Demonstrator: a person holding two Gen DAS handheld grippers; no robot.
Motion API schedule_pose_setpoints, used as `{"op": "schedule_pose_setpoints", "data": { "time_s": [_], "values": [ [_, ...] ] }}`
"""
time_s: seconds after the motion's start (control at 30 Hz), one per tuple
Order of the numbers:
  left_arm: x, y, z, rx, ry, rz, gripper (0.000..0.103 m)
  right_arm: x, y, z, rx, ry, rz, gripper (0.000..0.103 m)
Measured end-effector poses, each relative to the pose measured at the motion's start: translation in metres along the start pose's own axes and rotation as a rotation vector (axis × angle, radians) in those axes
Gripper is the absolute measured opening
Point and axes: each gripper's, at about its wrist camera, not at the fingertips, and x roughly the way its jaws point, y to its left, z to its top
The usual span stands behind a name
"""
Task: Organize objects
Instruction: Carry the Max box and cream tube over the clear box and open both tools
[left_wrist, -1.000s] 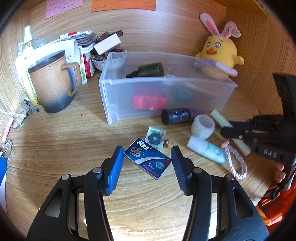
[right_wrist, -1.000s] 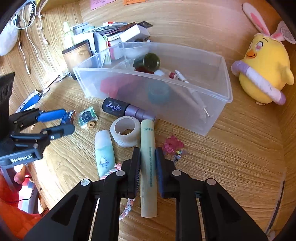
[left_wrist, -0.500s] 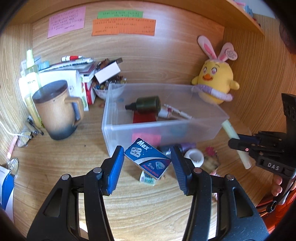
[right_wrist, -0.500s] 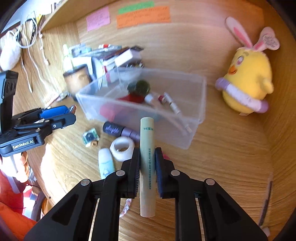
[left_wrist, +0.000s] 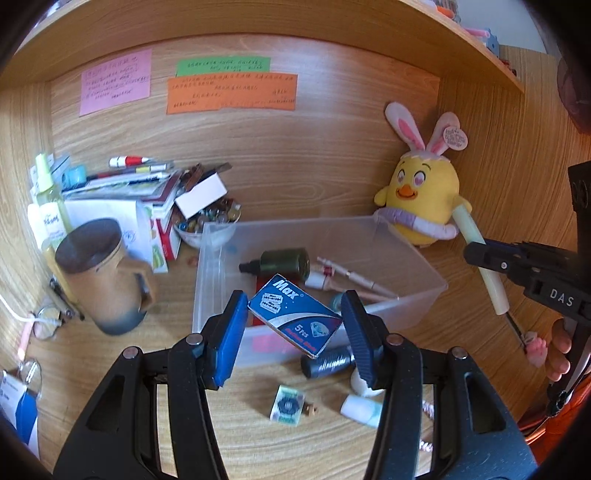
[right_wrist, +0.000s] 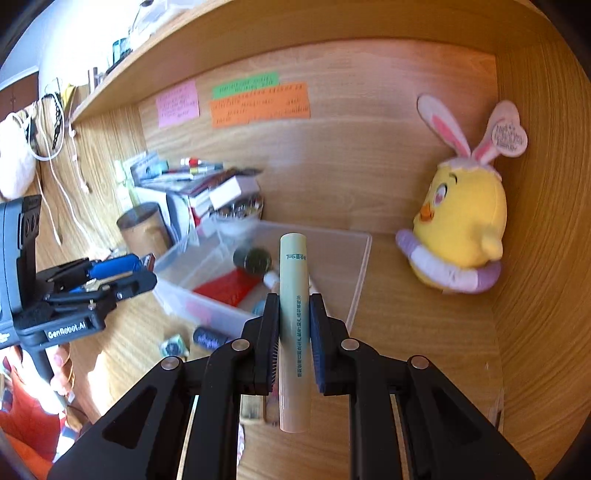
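Observation:
My left gripper (left_wrist: 293, 317) is shut on a blue "Max" razor-blade box (left_wrist: 293, 317) and holds it in the air over the front wall of the clear plastic bin (left_wrist: 424, 295). My right gripper (right_wrist: 293, 314) is shut on a pale green tube (right_wrist: 293, 295) and holds it upright above the desk, in front of the bin (right_wrist: 360, 273). The bin holds a dark green bottle (left_wrist: 284, 260), a red item and pens. On the desk in front of it lie a dark tube (left_wrist: 327, 363), a small green packet (left_wrist: 287, 404) and a white bottle (left_wrist: 360, 408).
A yellow chick plush (left_wrist: 421, 199) stands to the right of the bin. A brown mug (left_wrist: 101, 273), a book stack (left_wrist: 133, 188) and a bowl of beads (left_wrist: 207, 221) stand to its left. Sticky notes (left_wrist: 231, 90) hang on the wooden back wall. A shelf runs overhead.
Both grippers have risen from the desk with their objects. The blue box now hangs over the bin's front wall, and the green tube is off the desk in front of the bin.

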Motion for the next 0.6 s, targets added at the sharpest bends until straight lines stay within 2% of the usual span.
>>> {"op": "schedule_pose_setpoints", "data": {
  "time_s": [0.37,0.6],
  "values": [
    [0.025,0.01,0.028,-0.054,0.008,-0.018,0.052,0.02,-0.003,0.032,0.042,-0.04,0.023,0.014],
    [0.042,0.017,0.036,-0.053,0.029,0.009,0.052,0.041,-0.001,0.043,0.042,-0.03,0.02,0.014]
  ]
}}
